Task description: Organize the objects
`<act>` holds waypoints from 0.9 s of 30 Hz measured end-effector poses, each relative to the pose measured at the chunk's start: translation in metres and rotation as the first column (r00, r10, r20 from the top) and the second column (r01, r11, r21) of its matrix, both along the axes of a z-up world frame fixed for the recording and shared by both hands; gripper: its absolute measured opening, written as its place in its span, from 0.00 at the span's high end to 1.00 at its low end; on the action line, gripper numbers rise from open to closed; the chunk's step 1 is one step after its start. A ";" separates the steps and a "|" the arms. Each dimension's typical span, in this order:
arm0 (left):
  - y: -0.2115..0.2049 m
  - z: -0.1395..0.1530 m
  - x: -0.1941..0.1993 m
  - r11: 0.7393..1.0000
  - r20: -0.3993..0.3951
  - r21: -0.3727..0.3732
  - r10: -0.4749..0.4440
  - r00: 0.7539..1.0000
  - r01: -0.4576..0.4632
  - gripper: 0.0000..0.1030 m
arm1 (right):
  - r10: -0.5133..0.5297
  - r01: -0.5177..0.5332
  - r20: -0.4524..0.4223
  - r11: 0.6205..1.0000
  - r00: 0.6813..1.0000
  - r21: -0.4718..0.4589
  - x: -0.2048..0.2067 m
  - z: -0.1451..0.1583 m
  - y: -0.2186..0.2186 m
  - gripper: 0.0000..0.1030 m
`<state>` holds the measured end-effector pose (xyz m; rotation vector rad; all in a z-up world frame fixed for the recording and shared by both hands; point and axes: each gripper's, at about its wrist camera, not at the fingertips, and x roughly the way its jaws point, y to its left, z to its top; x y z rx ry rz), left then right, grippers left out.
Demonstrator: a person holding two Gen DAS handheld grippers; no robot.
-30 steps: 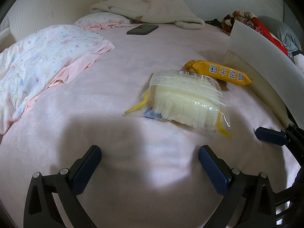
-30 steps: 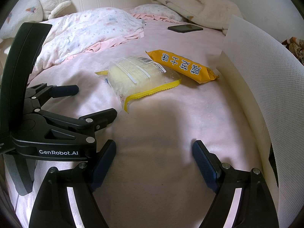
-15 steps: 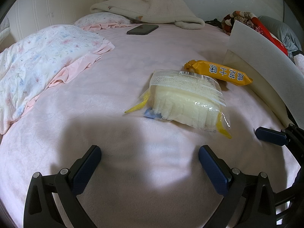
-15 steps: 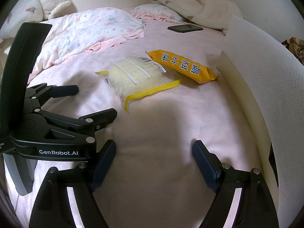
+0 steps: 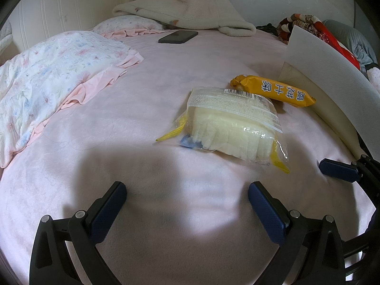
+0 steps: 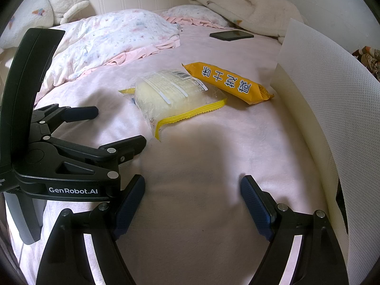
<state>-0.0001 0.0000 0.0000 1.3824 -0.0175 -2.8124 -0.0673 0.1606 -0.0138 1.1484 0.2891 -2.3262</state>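
A pink bed sheet (image 5: 147,90) is seen from two handheld grippers held low over it, side by side. The left gripper (image 5: 187,198) is spread wide, its blue-padded fingers (image 5: 108,210) apart with nothing between them. The right gripper (image 6: 192,196) is likewise released and empty, its dark blue pads (image 6: 255,205) set wide over bare sheet. Ahead of the left gripper and slightly to its right, a clear bag of sliced white bread (image 5: 231,124) with yellow crimped edges is laid flat on the sheet. Just beyond the bread, touching or nearly touching its far edge, an orange snack packet (image 5: 275,91) printed with dark characters is laid at a slant. In the right wrist view the same bread bag (image 6: 172,97) is found ahead and to the left of centre, with the orange packet (image 6: 228,83) just behind it to the right. To the right of both grippers a white textured bag wall (image 6: 327,99) is stood upright, close beside the orange packet. Farther ahead a dark phone (image 5: 178,36) is laid flat, well apart from the snacks. A floral quilt (image 5: 47,71) is bunched to the left, and a cream fleece blanket (image 5: 182,11) is heaped at the far end.
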 end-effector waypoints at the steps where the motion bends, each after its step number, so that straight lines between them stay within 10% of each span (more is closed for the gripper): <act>1: 0.000 0.000 0.000 1.000 0.000 0.000 0.000 1.000 0.000 0.00 | 0.000 0.000 0.000 1.000 1.000 0.000 0.000 0.000 -0.001 0.20; 27: -0.001 0.007 -0.010 0.998 0.092 -0.009 0.065 0.994 -0.064 0.11 | -0.172 0.174 0.061 0.984 0.983 -0.028 0.008 0.005 -0.007 0.19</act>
